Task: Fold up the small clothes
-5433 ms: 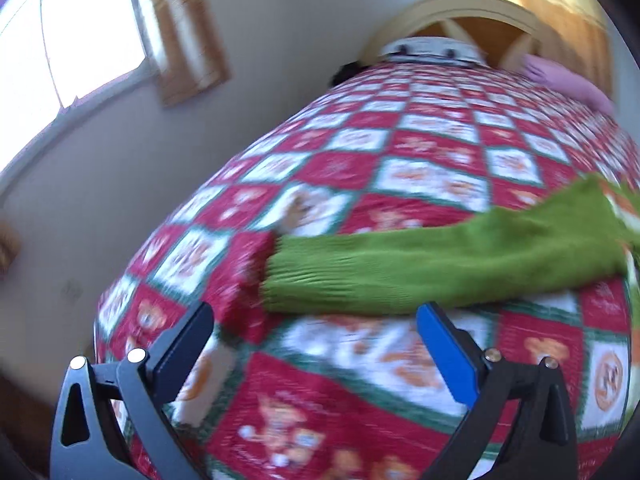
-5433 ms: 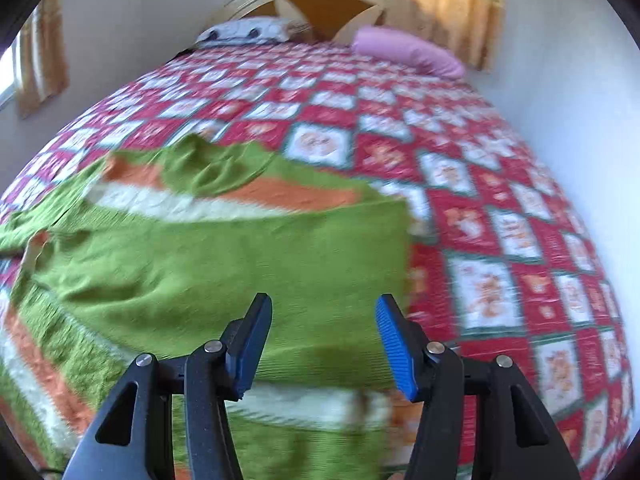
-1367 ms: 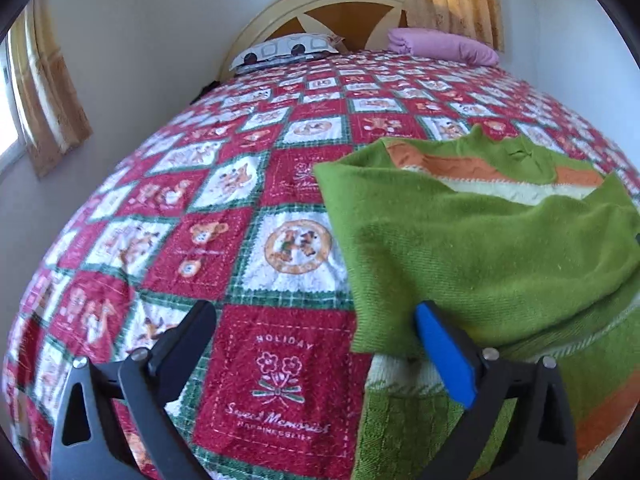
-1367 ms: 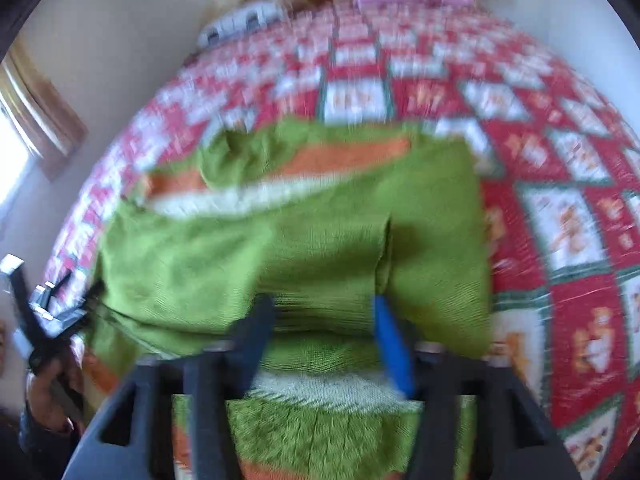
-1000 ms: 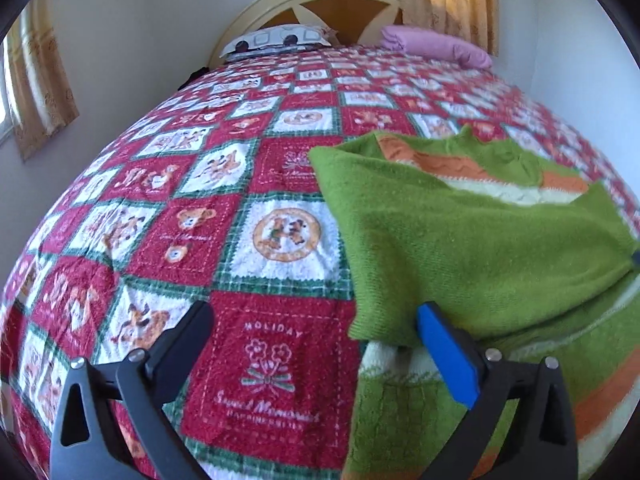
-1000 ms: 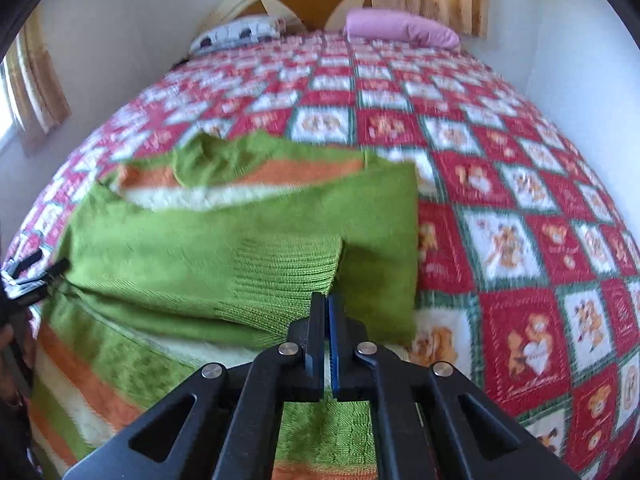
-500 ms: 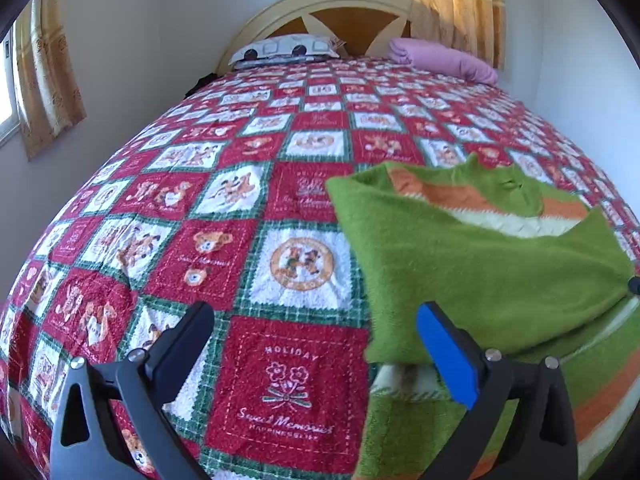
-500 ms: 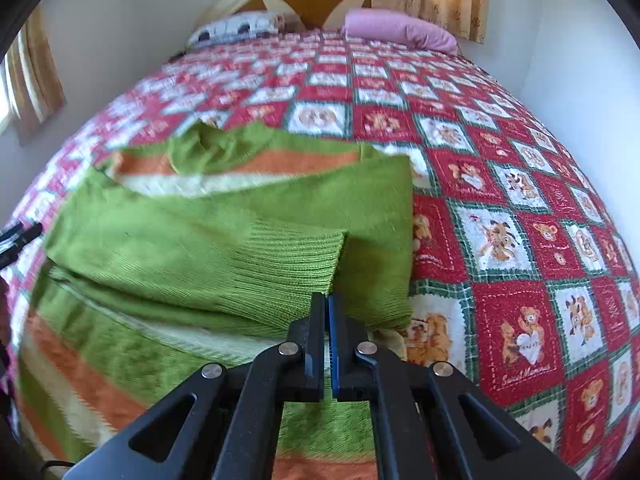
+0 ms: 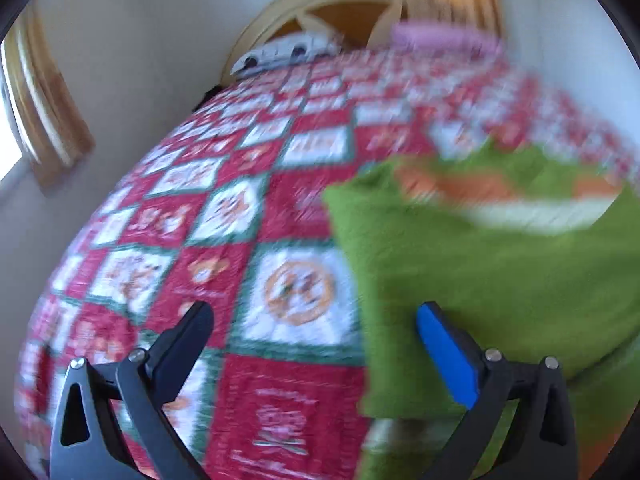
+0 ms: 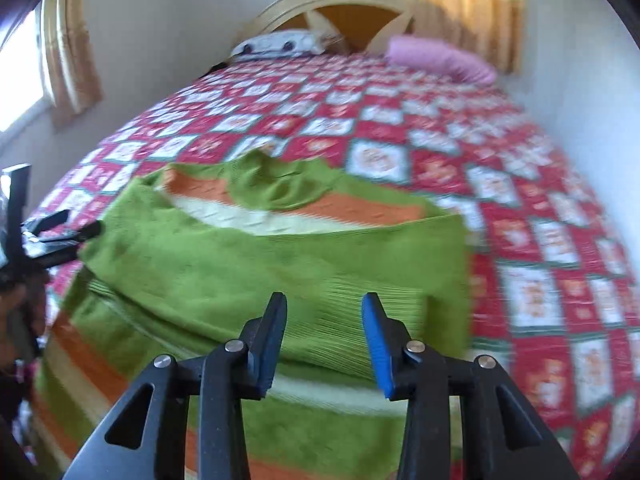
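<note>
Green knit sweater [image 10: 248, 280], sleeves folded across; right gripper [image 10: 324, 340] opening, nothing between its jaws; left gripper [image 9: 312, 344] wide, empty. Risk: loose cuff slides, unfolding.

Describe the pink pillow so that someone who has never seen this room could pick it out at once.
Start from the bed's red patchwork quilt and follow it up to the cream arched headboard. Two pillows lie at its foot: the pink pillow is on the right, near the curtain. It is plain pink, while its neighbour, the white pillow, carries dark spots.
</note>
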